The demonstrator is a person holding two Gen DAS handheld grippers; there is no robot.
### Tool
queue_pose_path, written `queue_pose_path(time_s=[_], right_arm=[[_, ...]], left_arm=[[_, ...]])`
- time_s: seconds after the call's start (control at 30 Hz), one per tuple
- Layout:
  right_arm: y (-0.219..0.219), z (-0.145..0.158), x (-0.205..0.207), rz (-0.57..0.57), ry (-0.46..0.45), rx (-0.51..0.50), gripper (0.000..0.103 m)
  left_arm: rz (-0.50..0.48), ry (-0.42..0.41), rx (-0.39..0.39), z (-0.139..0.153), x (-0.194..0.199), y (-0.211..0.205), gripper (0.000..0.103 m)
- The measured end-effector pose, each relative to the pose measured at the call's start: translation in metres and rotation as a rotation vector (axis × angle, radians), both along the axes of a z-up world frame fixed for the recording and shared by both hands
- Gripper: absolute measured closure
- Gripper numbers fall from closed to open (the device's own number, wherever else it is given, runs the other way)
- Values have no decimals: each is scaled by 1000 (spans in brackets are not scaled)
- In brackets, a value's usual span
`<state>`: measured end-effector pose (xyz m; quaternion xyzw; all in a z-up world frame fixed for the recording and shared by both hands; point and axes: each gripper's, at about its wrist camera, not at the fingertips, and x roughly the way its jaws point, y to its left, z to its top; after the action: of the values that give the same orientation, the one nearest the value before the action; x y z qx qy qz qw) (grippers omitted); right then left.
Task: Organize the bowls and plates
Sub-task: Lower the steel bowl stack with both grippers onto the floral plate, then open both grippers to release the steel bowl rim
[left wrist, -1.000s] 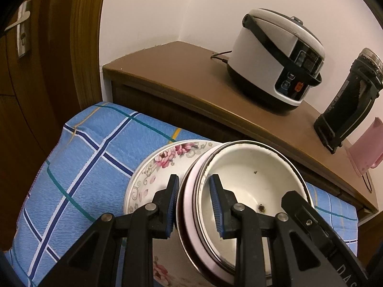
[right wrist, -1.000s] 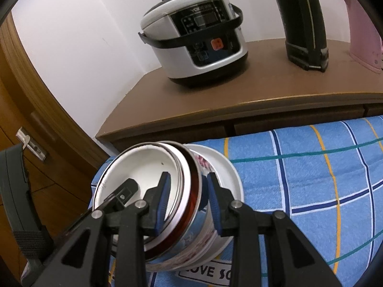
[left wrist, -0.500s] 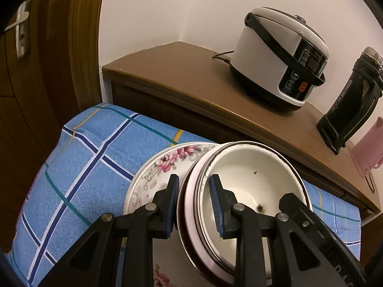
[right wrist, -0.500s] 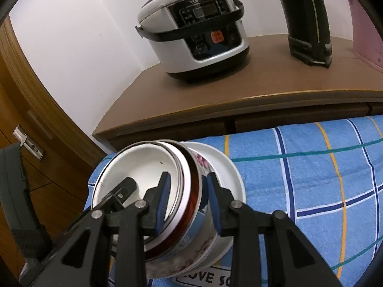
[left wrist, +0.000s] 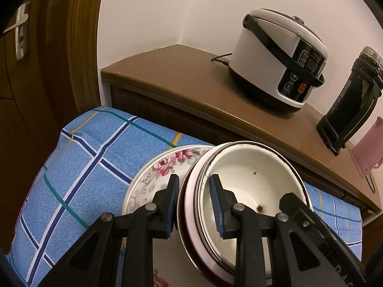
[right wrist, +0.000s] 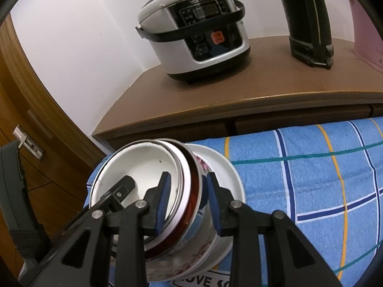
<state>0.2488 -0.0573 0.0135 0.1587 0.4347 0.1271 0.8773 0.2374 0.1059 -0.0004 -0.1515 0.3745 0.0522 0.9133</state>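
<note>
A stack of nested bowls stands on a floral plate over the blue checked cloth. The innermost bowl is white enamel with dark specks; pink and dark red rims ring it. My left gripper is shut on the stack's near rim, one pad inside and one outside. In the right wrist view my right gripper is shut on the opposite rim of the same bowls, above the plate. Each view shows the other gripper's finger inside the bowl. Whether the stack rests on the plate I cannot tell.
A brown wooden cabinet runs behind the cloth and carries a rice cooker, a tall black jug and a pink jug. A wooden door with a metal handle stands at the left.
</note>
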Motion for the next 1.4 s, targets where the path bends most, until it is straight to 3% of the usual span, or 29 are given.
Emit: queue_pose_path(time_s=[0.87, 1.03, 1.2, 1.4], right_arm=[[1, 2, -1, 16, -28, 4, 70], [-3, 0, -2, 19, -30, 33, 69], [-6, 1, -5, 14, -40, 27, 65], [-12, 5, -9, 12, -69, 57, 59]], left_arm=[[16, 52, -15, 0, 5, 0, 73], [31, 89, -59, -7, 7, 4, 49], [46, 99, -62, -6, 5, 4, 40], [33, 115, -43, -4, 5, -1, 37]])
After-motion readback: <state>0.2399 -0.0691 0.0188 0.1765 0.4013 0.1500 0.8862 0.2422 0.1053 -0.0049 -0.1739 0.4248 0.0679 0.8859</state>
